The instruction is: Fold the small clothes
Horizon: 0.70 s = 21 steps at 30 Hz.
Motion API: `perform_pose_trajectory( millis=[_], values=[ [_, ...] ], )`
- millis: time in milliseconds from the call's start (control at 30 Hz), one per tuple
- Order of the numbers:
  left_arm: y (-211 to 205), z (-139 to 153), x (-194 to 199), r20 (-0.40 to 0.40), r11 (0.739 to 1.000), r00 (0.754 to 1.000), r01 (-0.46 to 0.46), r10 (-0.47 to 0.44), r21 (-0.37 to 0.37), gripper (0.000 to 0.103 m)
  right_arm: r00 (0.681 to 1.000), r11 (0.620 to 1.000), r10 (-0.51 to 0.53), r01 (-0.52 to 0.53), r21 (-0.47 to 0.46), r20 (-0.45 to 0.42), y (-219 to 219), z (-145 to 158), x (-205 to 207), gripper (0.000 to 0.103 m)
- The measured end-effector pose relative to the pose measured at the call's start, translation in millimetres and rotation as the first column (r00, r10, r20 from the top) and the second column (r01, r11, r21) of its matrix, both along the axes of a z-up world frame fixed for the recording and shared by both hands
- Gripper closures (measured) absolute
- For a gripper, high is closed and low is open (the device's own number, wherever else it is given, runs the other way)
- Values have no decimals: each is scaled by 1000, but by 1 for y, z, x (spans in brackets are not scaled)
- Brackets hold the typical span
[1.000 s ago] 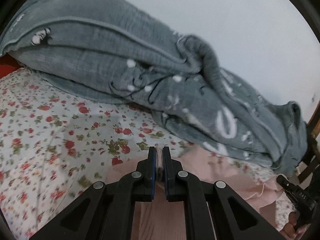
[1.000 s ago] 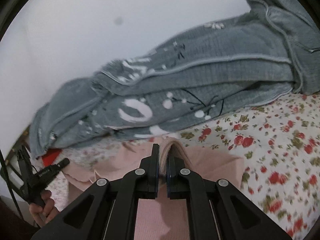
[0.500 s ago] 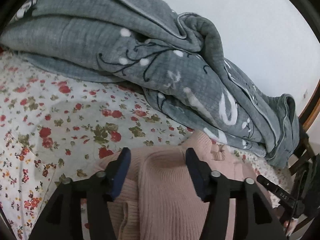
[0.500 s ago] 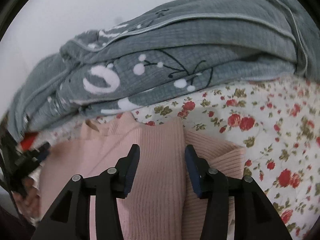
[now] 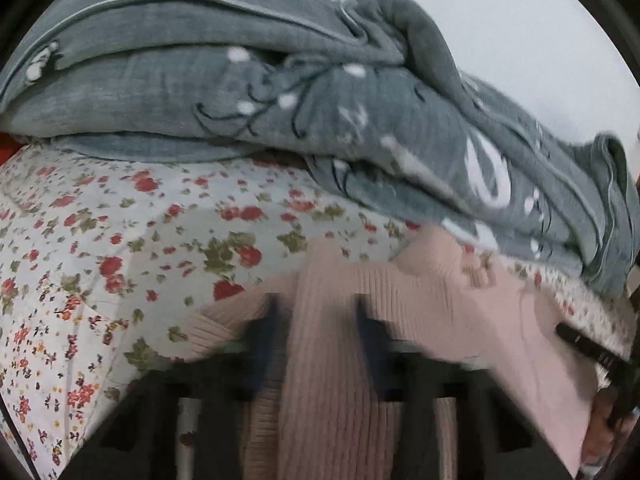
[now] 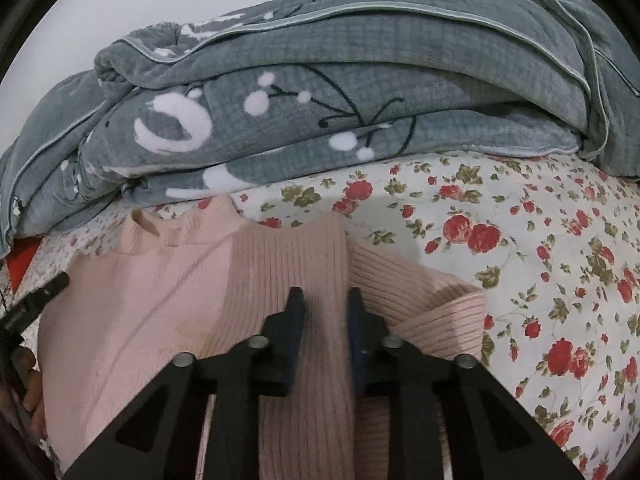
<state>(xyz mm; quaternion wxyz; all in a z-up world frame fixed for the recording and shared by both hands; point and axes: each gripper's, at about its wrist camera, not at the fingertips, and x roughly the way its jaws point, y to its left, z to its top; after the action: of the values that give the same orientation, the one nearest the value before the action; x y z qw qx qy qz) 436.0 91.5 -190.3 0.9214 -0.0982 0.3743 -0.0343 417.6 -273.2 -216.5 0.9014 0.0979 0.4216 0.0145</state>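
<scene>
A pink ribbed sweater (image 5: 400, 292) lies on the flowered bed sheet (image 5: 100, 260), its collar toward the grey blanket. My left gripper (image 5: 318, 312), blurred, hovers over the sweater's body. Its jaws are closing but still apart, and the knit lies flat under the gap. In the right wrist view the sweater (image 6: 180, 300) has a sleeve folded across it. My right gripper (image 6: 323, 300) is above that folded part, its jaws also closing with a clear gap. The pads of neither gripper press on the fabric.
A bulky grey blanket (image 6: 360, 100) with white dots is piled along the far side against a pale wall. Flowered sheet (image 6: 540, 260) stretches to the right. The black tip of the other gripper (image 5: 584, 348) and a hand (image 5: 600, 412) show at the sweater's right edge.
Both grippers were shut on pink fabric, then let go and spread wide. Their jaws now stand narrower. Both have sunk toward the sweater, which now lies flat.
</scene>
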Motion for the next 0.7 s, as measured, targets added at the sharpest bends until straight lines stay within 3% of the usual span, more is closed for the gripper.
perform_pose_trajectory(
  millis=[133,200,267,333,367,400,467,533,633,700],
  values=[
    [9,5,-8,52,999,998,-17,19,-40,96,998,999,-33,32,20,53,-7,8,-8,97],
    [11,1,-4,16,998,999,-35,35,-43,95,995,998,-62,61,15,79,-10,12,-12,97],
    [12,-5,3,-35,998,998,-47,45,-44,91,998,999,-55,55,-2,21,-7,6,-5,97],
    [15,-5,2,-33,997,999,-43,41,-67,88,998,998,-55,55,9,3,-9,4,-3,95],
    [16,-3,1,-25,997,999,-46,45,-69,78,998,997,-63,63,35,18,-12,7,-6,94],
    [16,-1,-2,-14,997,999,-53,52,-62,70,997,995,-75,72,64,34,-17,10,-11,90],
    [16,4,-7,24,997,999,-38,39,-69,48,994,989,-94,87,117,54,-29,17,-21,64],
    [16,11,-15,73,997,997,-35,39,-65,43,992,982,-109,97,165,64,-40,26,-32,52],
    [11,20,-24,130,998,991,-29,35,-48,37,991,981,-124,114,159,54,-49,40,-49,38],
    [8,23,-28,156,999,987,-22,28,-36,34,995,985,-91,85,150,34,-48,41,-58,34]
  ],
)
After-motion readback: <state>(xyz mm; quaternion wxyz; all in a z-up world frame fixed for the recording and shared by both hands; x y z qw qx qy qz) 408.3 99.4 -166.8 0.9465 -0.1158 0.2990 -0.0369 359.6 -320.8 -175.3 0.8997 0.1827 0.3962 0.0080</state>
